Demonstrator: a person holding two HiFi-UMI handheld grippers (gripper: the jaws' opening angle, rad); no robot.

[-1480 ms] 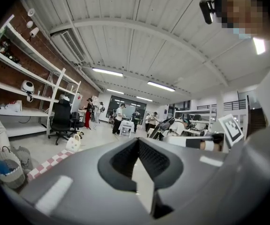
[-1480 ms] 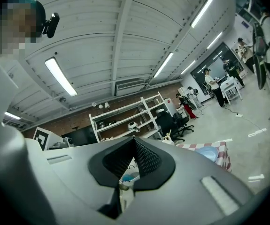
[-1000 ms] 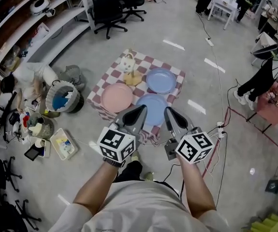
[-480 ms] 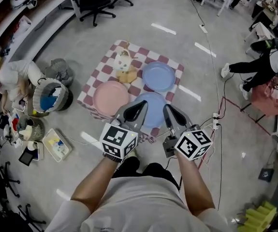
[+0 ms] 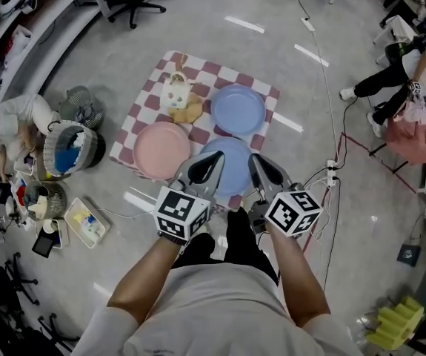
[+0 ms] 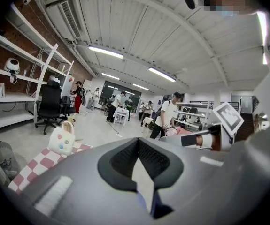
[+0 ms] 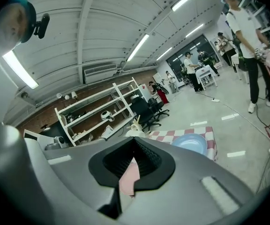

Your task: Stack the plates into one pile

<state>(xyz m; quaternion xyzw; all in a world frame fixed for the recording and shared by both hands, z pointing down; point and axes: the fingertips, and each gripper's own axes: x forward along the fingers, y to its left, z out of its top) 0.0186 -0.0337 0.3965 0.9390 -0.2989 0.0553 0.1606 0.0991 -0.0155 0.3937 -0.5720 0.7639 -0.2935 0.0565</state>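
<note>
- Though neither is holding anything, the left tool (image 6: 138, 159) and the right tool (image 7: 133, 162) both have their jaws drawn together at the tips. Only a thin slit shows behind each pair.
- The two tools are held side by side and near each other, well above the plates, so no stacking has begun.
- Directly ahead of and below both tools lies the nearer blue plate (image 5: 229, 162). It is round and shallow with a raised rim and a smooth matte face, and it sits on the checked cloth (image 5: 198, 69) that drapes a low counter.
- Ahead and to the left of the left tool is the pink plate (image 5: 161, 141), the same shape, just beside the nearer blue one.
- Further ahead of the right tool sits the far blue plate (image 5: 238, 110), apart from the other two.
- The plates look like plastic, so I judge them light, stiff and somewhat slippery, and unlikely to break.
- The raised rim is the place to pinch. One jaw would go under the lip and one on top, at the edge facing the tool, so the plate hangs level enough to set down on the next.
- Because the cloth is soft, it may bunch if a jaw digs under a rim.
- Beyond the pink plate, far ahead of the left tool, a small cream bag (image 5: 174, 91) stands on the cloth.
</note>
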